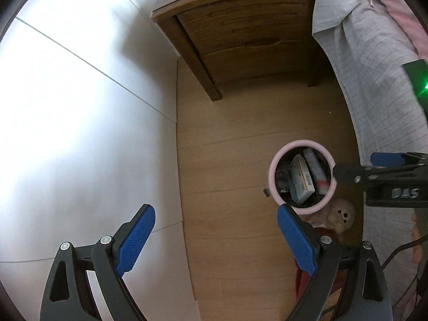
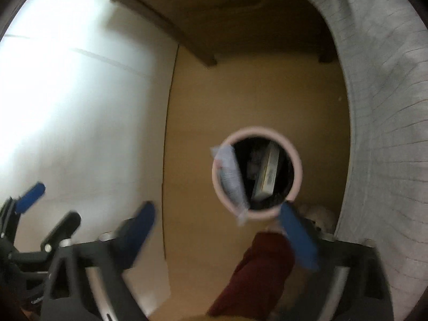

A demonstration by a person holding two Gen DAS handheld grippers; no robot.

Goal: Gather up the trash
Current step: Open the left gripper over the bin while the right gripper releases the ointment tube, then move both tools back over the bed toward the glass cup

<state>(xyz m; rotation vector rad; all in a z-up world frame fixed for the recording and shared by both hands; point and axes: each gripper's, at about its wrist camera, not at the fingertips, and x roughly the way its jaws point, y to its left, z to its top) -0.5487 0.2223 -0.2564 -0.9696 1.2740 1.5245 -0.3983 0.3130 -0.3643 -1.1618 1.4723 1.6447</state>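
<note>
Right wrist: wide-open, empty right hand-held gripper [image 2: 216, 236]; wrapper [image 2: 230, 179] lengthwise across bin [image 2: 298, 172] rim.

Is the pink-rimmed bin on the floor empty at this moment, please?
No, the bin already holds a white box and other packaging.

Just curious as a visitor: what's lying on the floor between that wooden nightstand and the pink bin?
Nothing: the stretch between the nightstand and the bin is bare wooden floor. The left wrist view shows it sharply.
</note>
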